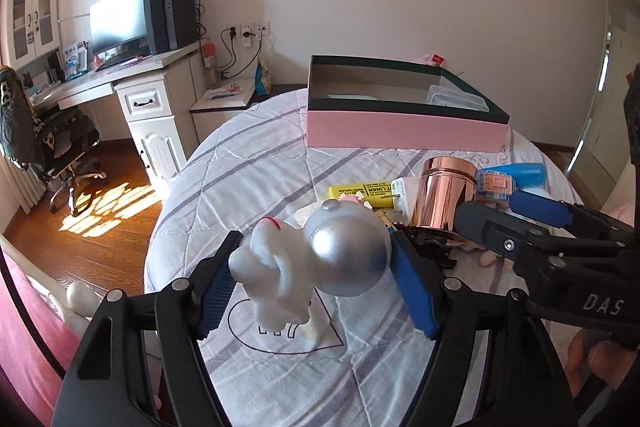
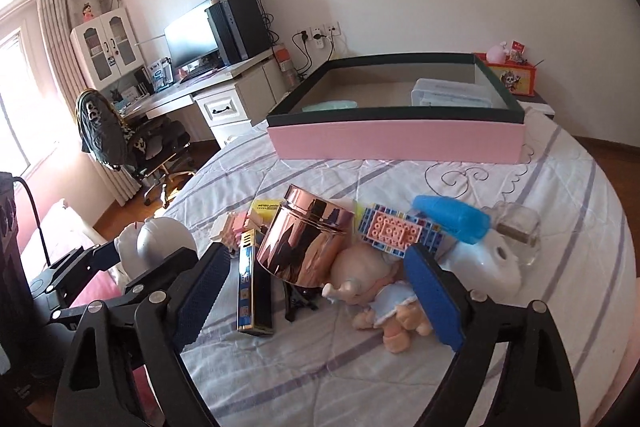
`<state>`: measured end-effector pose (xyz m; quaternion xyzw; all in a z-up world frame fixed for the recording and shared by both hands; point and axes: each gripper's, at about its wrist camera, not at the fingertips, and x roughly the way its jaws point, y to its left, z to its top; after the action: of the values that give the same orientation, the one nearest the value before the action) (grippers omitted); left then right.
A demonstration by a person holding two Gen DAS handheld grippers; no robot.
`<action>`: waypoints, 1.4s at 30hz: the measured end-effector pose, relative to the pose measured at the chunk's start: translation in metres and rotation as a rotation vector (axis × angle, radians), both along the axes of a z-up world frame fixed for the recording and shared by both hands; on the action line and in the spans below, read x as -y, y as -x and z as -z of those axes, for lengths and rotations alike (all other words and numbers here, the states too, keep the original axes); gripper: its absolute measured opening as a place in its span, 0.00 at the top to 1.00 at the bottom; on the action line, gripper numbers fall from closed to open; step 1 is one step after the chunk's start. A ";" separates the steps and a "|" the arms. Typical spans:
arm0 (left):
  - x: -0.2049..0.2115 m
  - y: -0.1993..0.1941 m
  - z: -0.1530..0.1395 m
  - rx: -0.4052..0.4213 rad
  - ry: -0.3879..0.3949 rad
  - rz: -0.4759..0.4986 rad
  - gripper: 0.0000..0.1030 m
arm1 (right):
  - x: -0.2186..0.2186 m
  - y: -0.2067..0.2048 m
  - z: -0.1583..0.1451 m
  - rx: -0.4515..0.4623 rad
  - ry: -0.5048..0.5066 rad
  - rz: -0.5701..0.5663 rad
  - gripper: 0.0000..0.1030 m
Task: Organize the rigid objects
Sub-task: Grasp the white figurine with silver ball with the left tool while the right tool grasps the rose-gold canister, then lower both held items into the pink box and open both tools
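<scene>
My left gripper (image 1: 316, 287) is shut on a white astronaut figurine with a silver helmet (image 1: 320, 263) and holds it above the bed. The figurine also shows at the left of the right wrist view (image 2: 160, 243). My right gripper (image 2: 320, 291) is open, its pads either side of a rose-gold tin (image 2: 308, 239) and a small doll (image 2: 380, 291) lying on the bed; it touches neither. The right gripper also shows in the left wrist view (image 1: 516, 215). A pink open box (image 2: 396, 141) stands farther back on the bed.
The pile holds a brick plate (image 2: 396, 231), a blue cap (image 2: 452, 219), a glass bottle (image 2: 516, 227), a white object (image 2: 492, 267), a dark slim box (image 2: 254, 291) and a yellow box (image 1: 360, 193). A desk and chair (image 2: 132, 143) stand left.
</scene>
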<state>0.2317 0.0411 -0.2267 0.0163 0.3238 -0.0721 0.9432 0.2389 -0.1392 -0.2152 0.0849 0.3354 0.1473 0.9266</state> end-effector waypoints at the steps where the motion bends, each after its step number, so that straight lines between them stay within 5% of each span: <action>1: 0.001 -0.002 0.002 -0.004 -0.005 0.004 0.28 | -0.002 -0.005 0.002 -0.007 0.006 0.000 0.18; 3: 0.000 -0.007 0.004 -0.009 0.002 0.020 0.28 | -0.003 -0.015 0.004 -0.032 -0.004 -0.002 0.36; 11: 0.004 -0.022 0.011 -0.022 0.015 0.063 0.28 | -0.017 -0.039 0.009 -0.070 0.056 -0.014 0.37; 21: 0.016 -0.032 0.003 -0.015 0.002 0.112 0.28 | -0.012 -0.044 0.009 -0.055 0.007 -0.077 0.48; 34: 0.052 -0.055 -0.034 0.031 -0.032 0.207 0.28 | 0.006 -0.048 -0.031 0.052 0.025 -0.110 0.51; 42: 0.081 -0.124 -0.065 0.030 -0.044 0.265 0.28 | 0.027 -0.092 -0.069 0.120 0.096 -0.102 0.51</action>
<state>0.3556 -0.0398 -0.1613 0.0808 0.3060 -0.1886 0.9297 0.3312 -0.1662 -0.1460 0.0141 0.2896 0.1828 0.9394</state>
